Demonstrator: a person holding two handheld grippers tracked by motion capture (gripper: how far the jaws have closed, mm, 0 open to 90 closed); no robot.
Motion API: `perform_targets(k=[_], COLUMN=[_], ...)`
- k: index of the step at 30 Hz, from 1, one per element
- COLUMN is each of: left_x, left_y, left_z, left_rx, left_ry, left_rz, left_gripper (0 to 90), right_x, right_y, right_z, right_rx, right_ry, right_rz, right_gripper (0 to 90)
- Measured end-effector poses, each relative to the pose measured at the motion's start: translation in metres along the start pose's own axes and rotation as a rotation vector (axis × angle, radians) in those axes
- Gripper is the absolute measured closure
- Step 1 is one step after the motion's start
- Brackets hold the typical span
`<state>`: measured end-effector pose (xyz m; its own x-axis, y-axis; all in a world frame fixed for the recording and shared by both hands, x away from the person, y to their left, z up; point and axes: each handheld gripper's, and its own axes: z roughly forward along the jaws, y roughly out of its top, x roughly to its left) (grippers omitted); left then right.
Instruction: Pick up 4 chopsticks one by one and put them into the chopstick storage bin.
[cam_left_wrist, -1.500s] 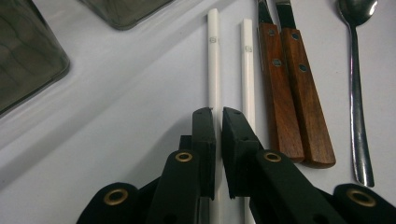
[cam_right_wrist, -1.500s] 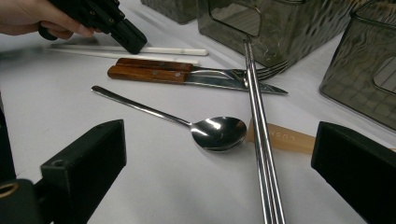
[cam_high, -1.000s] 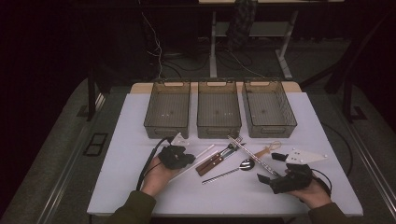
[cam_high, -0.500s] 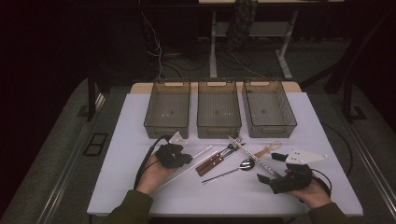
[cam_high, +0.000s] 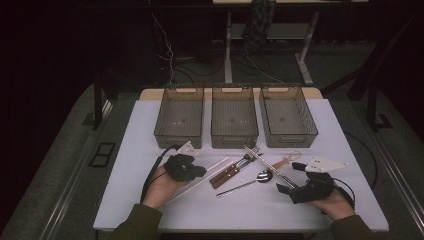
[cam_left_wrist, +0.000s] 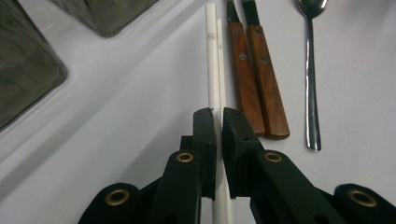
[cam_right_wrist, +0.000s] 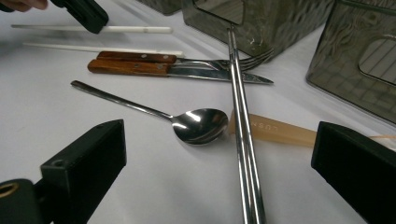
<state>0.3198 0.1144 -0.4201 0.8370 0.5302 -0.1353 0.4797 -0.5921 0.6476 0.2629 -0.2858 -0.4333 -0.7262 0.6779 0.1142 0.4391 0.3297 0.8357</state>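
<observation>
white chopsticks (cam_left_wrist: 212, 70), flat on table, beside wood-handled cutlery (cam_left_wrist: 254, 79)

Matt black plastic tongs (cam_left_wrist: 218, 122) pinch smooth white plastic chopsticks (cam_left_wrist: 213, 60) beside glossy wooden handles (cam_left_wrist: 256, 79) and a polished metal spoon (cam_left_wrist: 310, 70).

This is looking like a lab or test room set up for recorded handling trials — not a home. A white table (cam_high: 150, 130) is standing alone in a dark room, lit from above. Three identical smoked plastic bins (cam_high: 234, 120) are sitting in a neat row along its far edge. Behind the far edge, loose cables (cam_high: 170, 55) are trailing across the grey carpet (cam_high: 65, 165) — beside the metal legs of another desk (cam_high: 227, 45).
</observation>
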Motion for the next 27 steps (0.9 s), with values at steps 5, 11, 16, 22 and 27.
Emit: perform_targets(k=[5, 11, 16, 22, 27], left_x=[-0.002, -0.003, -0.002, 0.003, 0.007], left_y=[0.003, 0.007, 0.008, 0.008, 0.007], left_z=[-0.004, -0.012, -0.019, -0.029, -0.037], left_rx=[-0.010, -0.037, -0.053, -0.079, -0.099], left_ry=[-0.007, -0.007, -0.003, 0.007, 0.020], left_rz=[0.007, 0.008, 0.001, -0.018, -0.034], left_gripper=[83.7, 83.6, 83.7, 83.6, 83.6], right_x=[0.003, 0.003, 0.004, 0.004, 0.004], right_y=[0.000, 0.000, 0.000, 0.000, 0.000], right_z=[0.003, 0.002, 0.002, 0.002, 0.002], right_rx=[0.015, 0.013, 0.014, 0.014, 0.013], right_ry=[0.006, 0.006, 0.009, 0.013, 0.013], right_rz=[-0.016, -0.016, -0.018, -0.018, -0.019], right_gripper=[2.7, 2.7, 2.7, 2.7, 2.7])
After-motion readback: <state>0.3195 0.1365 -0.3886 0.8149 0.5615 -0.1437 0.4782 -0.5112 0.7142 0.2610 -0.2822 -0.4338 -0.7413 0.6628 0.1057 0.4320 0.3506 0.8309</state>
